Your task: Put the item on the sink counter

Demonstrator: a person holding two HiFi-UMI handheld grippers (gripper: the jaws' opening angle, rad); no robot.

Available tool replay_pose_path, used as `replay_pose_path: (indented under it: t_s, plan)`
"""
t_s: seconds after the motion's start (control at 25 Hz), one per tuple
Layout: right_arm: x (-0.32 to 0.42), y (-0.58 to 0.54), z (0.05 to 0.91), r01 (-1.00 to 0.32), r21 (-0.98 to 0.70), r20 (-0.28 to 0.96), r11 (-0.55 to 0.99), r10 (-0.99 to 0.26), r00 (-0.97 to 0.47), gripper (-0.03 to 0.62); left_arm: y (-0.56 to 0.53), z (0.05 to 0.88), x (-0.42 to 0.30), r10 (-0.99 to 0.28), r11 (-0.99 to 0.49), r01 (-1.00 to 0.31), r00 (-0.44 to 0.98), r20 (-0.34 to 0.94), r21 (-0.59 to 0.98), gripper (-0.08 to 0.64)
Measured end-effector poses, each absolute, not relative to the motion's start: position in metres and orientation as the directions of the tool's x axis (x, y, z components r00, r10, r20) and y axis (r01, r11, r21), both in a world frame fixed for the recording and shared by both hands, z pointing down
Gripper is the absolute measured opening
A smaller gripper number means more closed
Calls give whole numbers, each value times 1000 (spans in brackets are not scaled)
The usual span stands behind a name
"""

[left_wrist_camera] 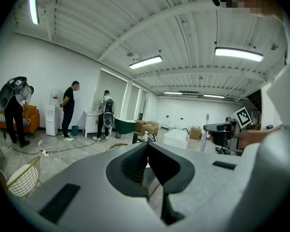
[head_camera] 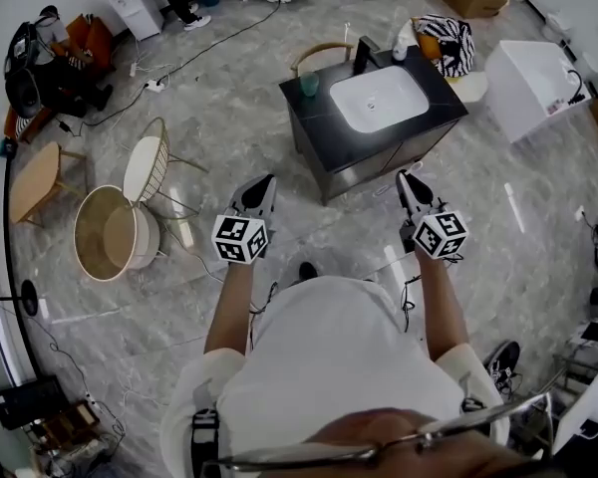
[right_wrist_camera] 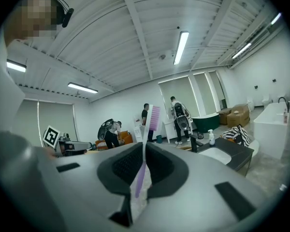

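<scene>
A toothbrush (right_wrist_camera: 146, 151) with a lilac handle and pink bristles stands upright, and my right gripper (right_wrist_camera: 144, 148) is shut on its handle. The left gripper view shows the brush (left_wrist_camera: 204, 132) sticking up from that gripper. The sink counter (head_camera: 319, 118) is a dark cabinet with a white basin, standing on the floor ahead of me. Both grippers are held up short of it: my left gripper (head_camera: 262, 183) points at its near left corner, my right gripper (head_camera: 407, 178) at its near right side. My left gripper (left_wrist_camera: 147, 146) is shut with nothing in it.
On the counter stand a green cup (head_camera: 309, 84), a black faucet (head_camera: 364, 54) and a soap bottle (head_camera: 400, 53). A wire chair (head_camera: 149, 162) and a round basket (head_camera: 115, 232) are on the left. A white bathtub (head_camera: 528, 83) is on the right. People stand at the back (left_wrist_camera: 67, 109).
</scene>
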State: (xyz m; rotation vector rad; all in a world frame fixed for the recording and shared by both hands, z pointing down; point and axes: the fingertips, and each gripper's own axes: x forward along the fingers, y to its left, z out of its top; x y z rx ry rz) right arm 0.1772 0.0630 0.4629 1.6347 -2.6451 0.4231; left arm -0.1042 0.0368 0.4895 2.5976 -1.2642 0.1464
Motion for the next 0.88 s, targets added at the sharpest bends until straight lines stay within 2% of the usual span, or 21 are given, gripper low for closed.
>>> replay_pose_path:
  t_s: [0.4, 0.88]
  plan:
    - [152, 33, 464, -884, -244, 140, 399, -887, -440, 26, 2, 497, -123, -740, -608, -769, 639, 208, 199, 5]
    - [167, -18, 474, -865, -263, 149, 426, -868, -473, 26, -36, 509, -112, -760, -571, -794, 607, 231, 207, 5]
